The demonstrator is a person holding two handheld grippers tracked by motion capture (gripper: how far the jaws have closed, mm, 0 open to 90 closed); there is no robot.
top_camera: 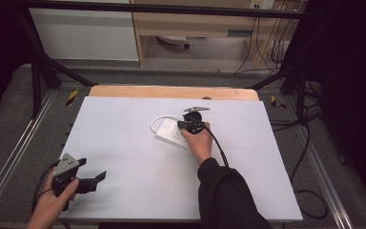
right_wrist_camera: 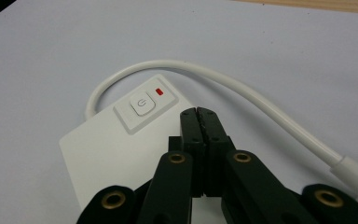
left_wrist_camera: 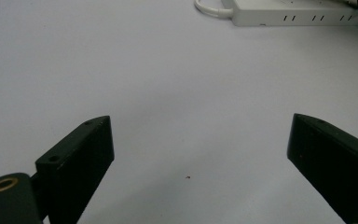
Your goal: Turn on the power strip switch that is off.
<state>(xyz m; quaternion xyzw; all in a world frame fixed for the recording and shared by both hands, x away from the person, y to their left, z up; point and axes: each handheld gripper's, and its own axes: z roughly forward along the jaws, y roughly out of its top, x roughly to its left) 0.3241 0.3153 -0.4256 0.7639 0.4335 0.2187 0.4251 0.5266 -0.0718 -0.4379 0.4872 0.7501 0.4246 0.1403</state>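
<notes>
While the right gripper (right_wrist_camera: 199, 112) hangs just above the white power strip (right_wrist_camera: 121, 154) in the middle of the table (top_camera: 124, 191), its jaws are pressed together with nothing between them, and the tip is near the power button (right_wrist_camera: 142, 104), slightly to its right. The small lamp (right_wrist_camera: 158, 91) beside the button shows red. I think the danger is a push that lands on the bare cover next to the button, so the strip only slides on the smooth surface. The white cable (right_wrist_camera: 242, 88) curving behind could also drag it aside. The left gripper (top_camera: 91, 177) rests at the near left corner, jaws wide apart, too far away to steady the strip.
</notes>
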